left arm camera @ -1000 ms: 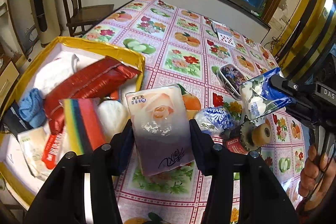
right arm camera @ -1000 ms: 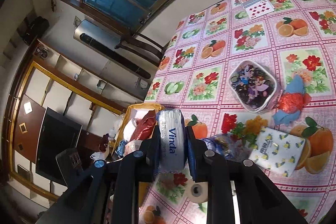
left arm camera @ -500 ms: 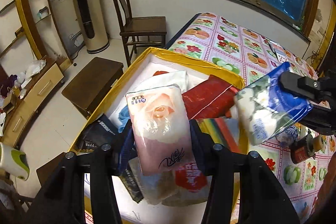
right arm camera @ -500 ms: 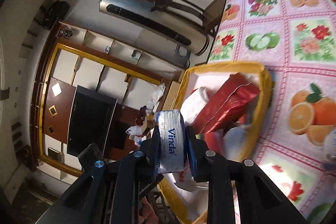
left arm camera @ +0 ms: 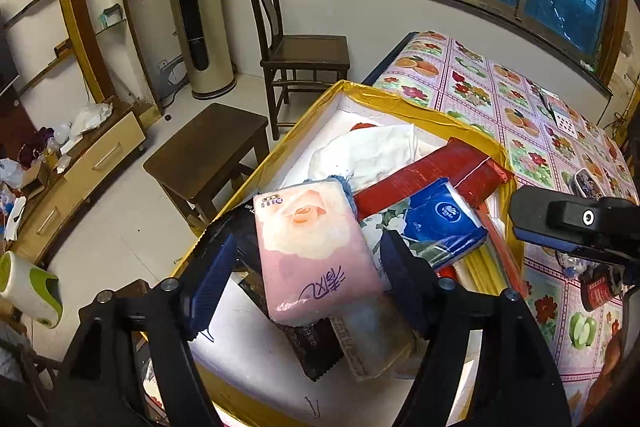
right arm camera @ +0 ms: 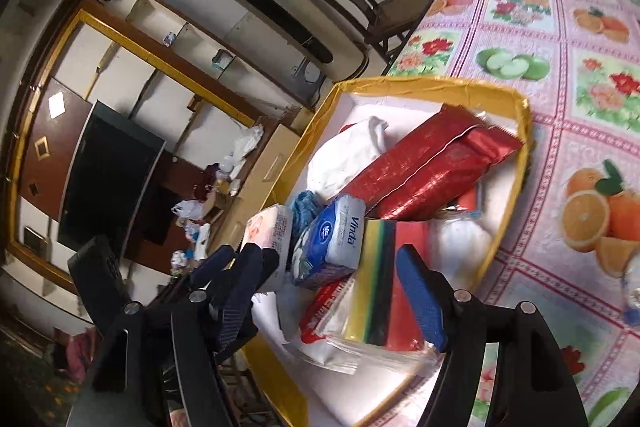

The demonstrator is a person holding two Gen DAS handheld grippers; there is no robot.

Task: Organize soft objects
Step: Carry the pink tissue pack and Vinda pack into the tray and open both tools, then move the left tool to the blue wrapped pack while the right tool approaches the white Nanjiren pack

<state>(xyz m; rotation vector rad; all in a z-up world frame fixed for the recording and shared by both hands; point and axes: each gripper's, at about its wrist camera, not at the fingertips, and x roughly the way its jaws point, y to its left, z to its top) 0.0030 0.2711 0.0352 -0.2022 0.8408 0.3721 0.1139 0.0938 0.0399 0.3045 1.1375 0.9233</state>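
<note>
Both claws spread | left claw [left arm camera: 308, 283] | right claw [right arm camera: 320, 291] | tissue packs in yellow box [left arm camera: 400, 107]

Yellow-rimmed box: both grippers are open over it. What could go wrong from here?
The pink rose-print tissue pack lies tilted on the heap between the fingers of the open left gripper; pulling back might drag it. The blue Vinda tissue pack leans on the heap and might slide. The right gripper sits close beside and could bump.
</note>
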